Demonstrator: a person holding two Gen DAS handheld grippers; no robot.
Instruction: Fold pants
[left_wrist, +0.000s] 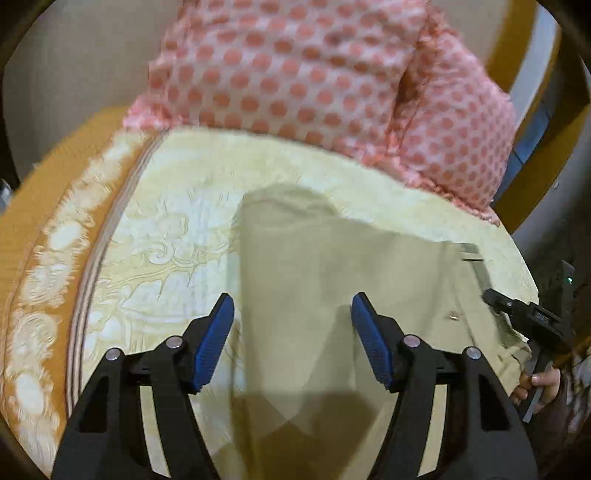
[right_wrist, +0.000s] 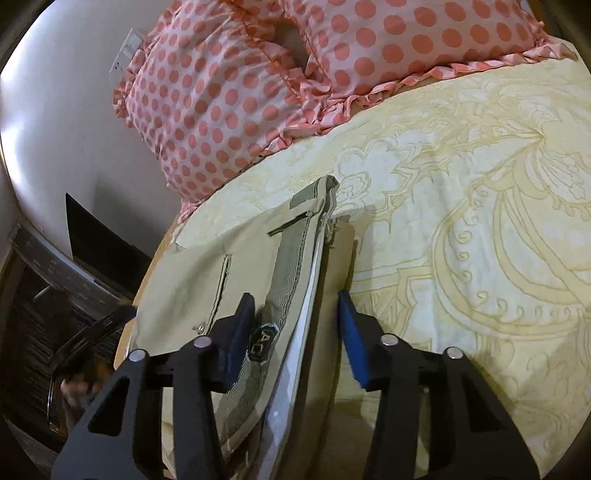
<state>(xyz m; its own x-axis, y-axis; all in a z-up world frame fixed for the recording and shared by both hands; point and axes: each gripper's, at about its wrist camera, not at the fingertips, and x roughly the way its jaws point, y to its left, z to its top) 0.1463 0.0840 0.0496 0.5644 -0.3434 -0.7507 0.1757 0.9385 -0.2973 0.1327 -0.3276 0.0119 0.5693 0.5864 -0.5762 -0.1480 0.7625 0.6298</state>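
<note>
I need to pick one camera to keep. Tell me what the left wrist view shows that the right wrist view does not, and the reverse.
Only the left wrist view shows the folded body of the pants, the orange border of the bedspread, and the right gripper from outside, at the waistband end.

Only the right wrist view shows the waistband close up, with its label lying between the open right gripper's fingers, plus a wall socket.

Both show the khaki pants, the yellow bedspread, the dotted pillows, and open jaws.

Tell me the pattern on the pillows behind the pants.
Pink-orange polka dots on pale pink, with ruffled edges; the pillows show best in the right wrist view.
</note>
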